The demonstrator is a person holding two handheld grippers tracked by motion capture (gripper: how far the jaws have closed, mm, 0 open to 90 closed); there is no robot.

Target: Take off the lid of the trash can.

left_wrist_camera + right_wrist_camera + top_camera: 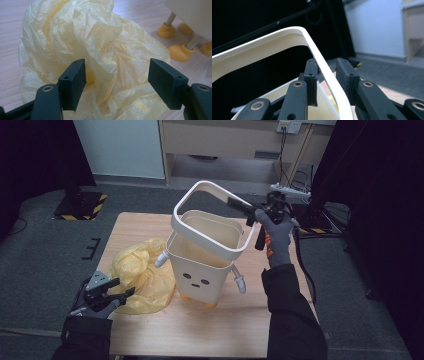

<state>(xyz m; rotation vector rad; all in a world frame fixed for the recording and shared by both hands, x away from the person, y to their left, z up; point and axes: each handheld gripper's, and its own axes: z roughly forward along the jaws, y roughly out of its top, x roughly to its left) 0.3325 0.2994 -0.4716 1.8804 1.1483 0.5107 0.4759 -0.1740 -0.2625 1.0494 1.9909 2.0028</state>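
Observation:
A cream bin [200, 270] with a drawn face, small arms and orange feet [180, 51] stands upright on the wooden table [225, 330]. Its loose white rim ring [200, 190] is tilted, raised at the far side above the bin's mouth. My right gripper [237, 206] is shut on the ring's far right edge; in the right gripper view the ring [274, 40] runs between the two jaws [327, 64]. A crumpled yellow plastic bag [140, 270] lies left of the bin. My left gripper [121, 287] is open just in front of the bag [100, 45], its jaws [116, 80] wide apart with bag folds bulging between them.
A wooden desk [225, 140] and a power strip [290, 190] with cables stand on the grey floor beyond the table. A black-and-yellow striped base [80, 205] sits at the back left. Bare tabletop lies in front of the bin.

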